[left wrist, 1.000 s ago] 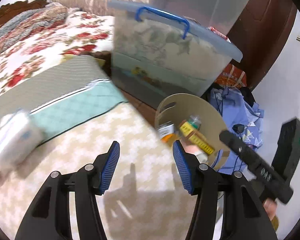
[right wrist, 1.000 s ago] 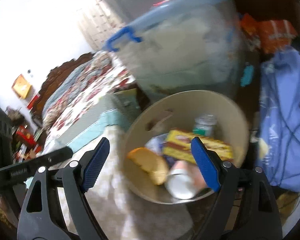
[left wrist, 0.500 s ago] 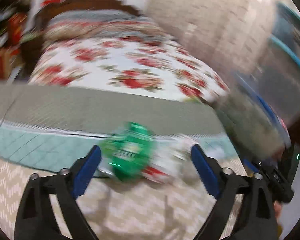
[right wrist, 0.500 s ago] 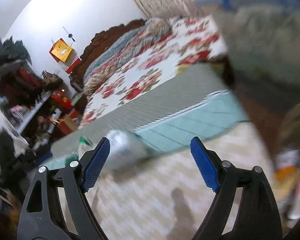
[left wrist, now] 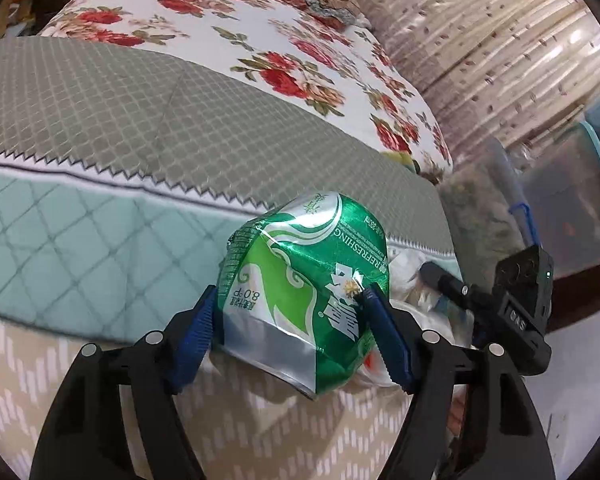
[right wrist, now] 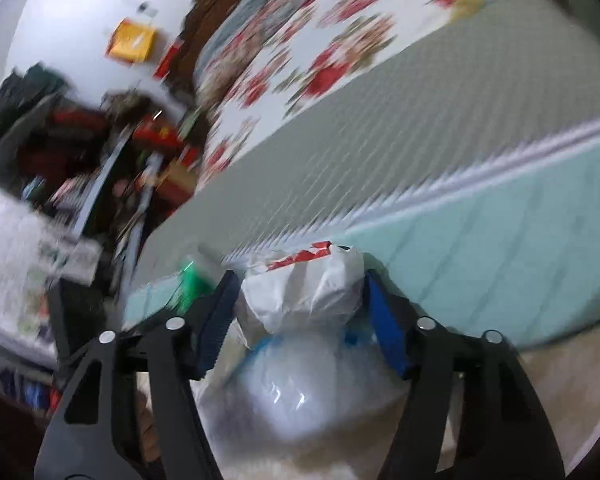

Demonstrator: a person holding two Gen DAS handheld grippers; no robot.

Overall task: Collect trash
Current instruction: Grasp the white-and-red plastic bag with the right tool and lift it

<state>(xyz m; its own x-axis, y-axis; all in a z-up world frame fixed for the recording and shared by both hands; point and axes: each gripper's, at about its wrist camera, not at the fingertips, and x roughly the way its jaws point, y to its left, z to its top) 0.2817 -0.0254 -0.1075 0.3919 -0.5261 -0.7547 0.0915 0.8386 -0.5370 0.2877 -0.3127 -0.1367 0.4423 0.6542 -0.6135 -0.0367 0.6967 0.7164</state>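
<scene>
A crushed green and silver drink can (left wrist: 304, 296) lies on the beige chevron rug in front of the bed. My left gripper (left wrist: 290, 300) has its blue pads on both sides of the can and is shut on it. A crumpled white plastic bag (right wrist: 300, 292) with red print lies just to the right of the can, and shows in the left wrist view (left wrist: 412, 280) behind it. My right gripper (right wrist: 298, 292) has its pads pressed against both sides of the bag. The green can (right wrist: 192, 284) shows blurred to the left in the right wrist view.
The mattress side (left wrist: 80, 248), teal and grey quilted, stands right behind both items. A floral bedspread (left wrist: 220, 40) covers the bed. A clear storage bin (left wrist: 572, 200) stands at the right. A cluttered shelf (right wrist: 80, 152) is at the far left.
Both grippers swung left from the trash bin to the bed side. The left gripper closed on the green can. The right gripper closed on the white bag.
</scene>
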